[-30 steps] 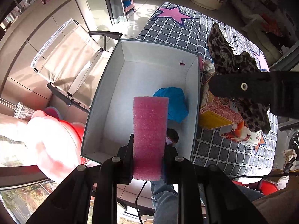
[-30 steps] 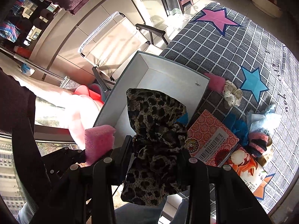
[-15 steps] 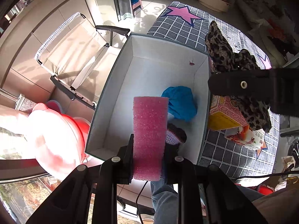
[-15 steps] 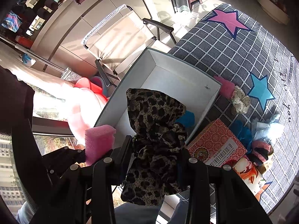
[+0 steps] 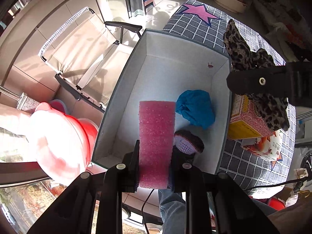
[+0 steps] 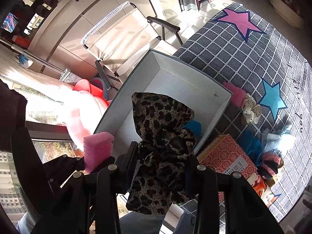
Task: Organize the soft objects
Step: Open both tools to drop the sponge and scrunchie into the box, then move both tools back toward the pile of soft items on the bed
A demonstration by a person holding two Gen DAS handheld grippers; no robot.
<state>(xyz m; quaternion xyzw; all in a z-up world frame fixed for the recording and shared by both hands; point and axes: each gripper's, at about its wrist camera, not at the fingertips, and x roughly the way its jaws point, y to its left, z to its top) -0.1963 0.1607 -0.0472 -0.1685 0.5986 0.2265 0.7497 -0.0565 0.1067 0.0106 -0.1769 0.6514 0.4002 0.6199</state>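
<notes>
My left gripper (image 5: pixel 155 161) is shut on a pink foam block (image 5: pixel 156 136), held upright above the near end of an open white box (image 5: pixel 165 81). Inside the box lie a blue cloth (image 5: pixel 195 109) and a small knitted piece (image 5: pixel 187 141). My right gripper (image 6: pixel 161 159) is shut on a leopard-print cloth (image 6: pixel 161 136), which hangs over the box's right side (image 6: pixel 187 89). The left wrist view shows that cloth (image 5: pixel 247 58) and the right gripper's finger (image 5: pixel 259 81) at the right. In the right wrist view the foam block (image 6: pixel 97 148) shows at the lower left.
A checked, star-patterned cloth (image 6: pixel 243 54) covers the table. On it lie a pink block (image 6: pixel 237 95), a cream scrunchie (image 6: pixel 250 111), a patterned carton (image 6: pixel 228 156), a blue cloth (image 6: pixel 251 142) and fluffy pieces (image 6: pixel 280 142). A folding chair (image 5: pixel 87 54) and red basins (image 5: pixel 78 134) stand beside the box.
Both grippers have drifted a little nearer the box, which fills more of each view. The knitted piece has come out from behind the foam block. Grips are unchanged.
</notes>
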